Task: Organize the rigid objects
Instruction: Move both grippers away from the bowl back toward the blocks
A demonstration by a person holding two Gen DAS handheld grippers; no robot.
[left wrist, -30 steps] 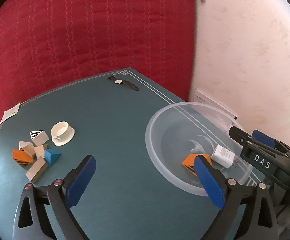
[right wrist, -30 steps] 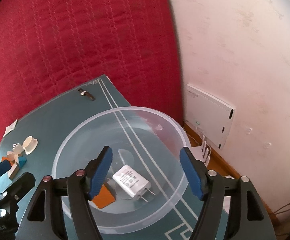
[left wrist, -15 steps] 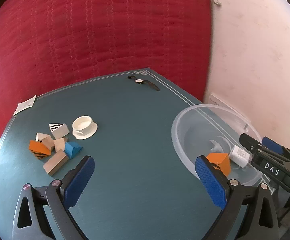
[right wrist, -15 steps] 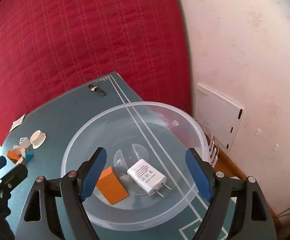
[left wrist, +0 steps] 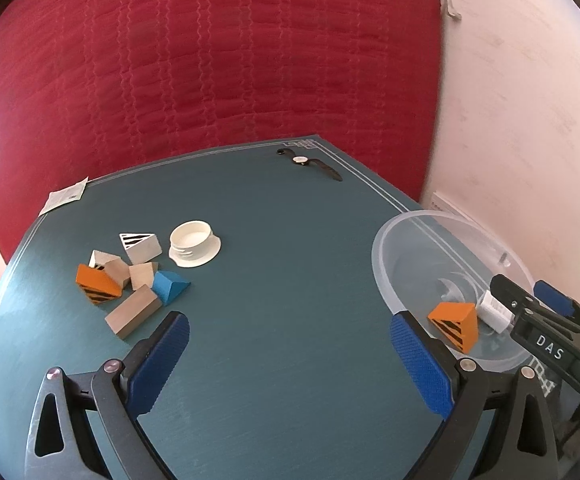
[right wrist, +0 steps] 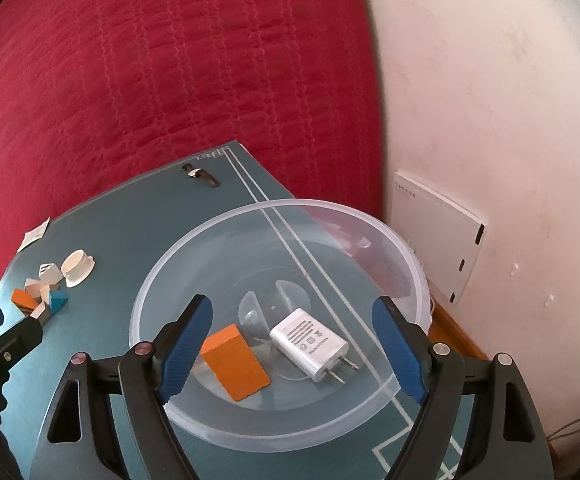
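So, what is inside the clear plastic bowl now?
Inside the clear bowl lie an orange block and a white charger plug, side by side. The bowl's near-left part is covered by the right gripper's finger.

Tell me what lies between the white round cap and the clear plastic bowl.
Only bare teal table, in the left wrist view, between white round cap and clear plastic bowl.

Bright daylight w/ glare at far-left frame edge; soft shadows under blocks (left wrist: 130,284); heavy fisheye warp, dark vignetted corners; focus sharp.
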